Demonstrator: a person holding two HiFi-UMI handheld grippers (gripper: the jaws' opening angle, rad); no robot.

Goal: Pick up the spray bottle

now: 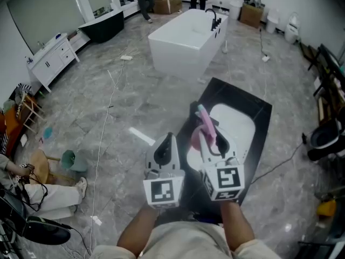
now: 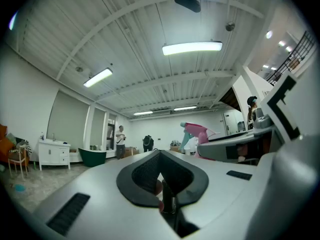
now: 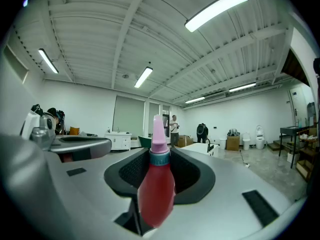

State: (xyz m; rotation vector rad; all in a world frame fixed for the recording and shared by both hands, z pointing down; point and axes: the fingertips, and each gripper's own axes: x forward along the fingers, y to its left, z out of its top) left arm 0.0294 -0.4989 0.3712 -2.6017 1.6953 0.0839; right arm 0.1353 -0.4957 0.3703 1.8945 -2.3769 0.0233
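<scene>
A white freestanding bathtub (image 1: pixel 183 39) stands on the grey floor beyond a black platform (image 1: pixel 256 117). Over that platform, the right gripper (image 3: pixel 160 151) is clamped on the pink spray bottle (image 3: pixel 156 189), whose spray head points toward the jaw tips. Beside it, the left gripper (image 2: pixel 160 156) has its jaws together and holds nothing.

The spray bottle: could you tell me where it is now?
Head view, centre-right: the spray bottle is held in the right gripper, beside the left gripper, over the black slab.
</scene>
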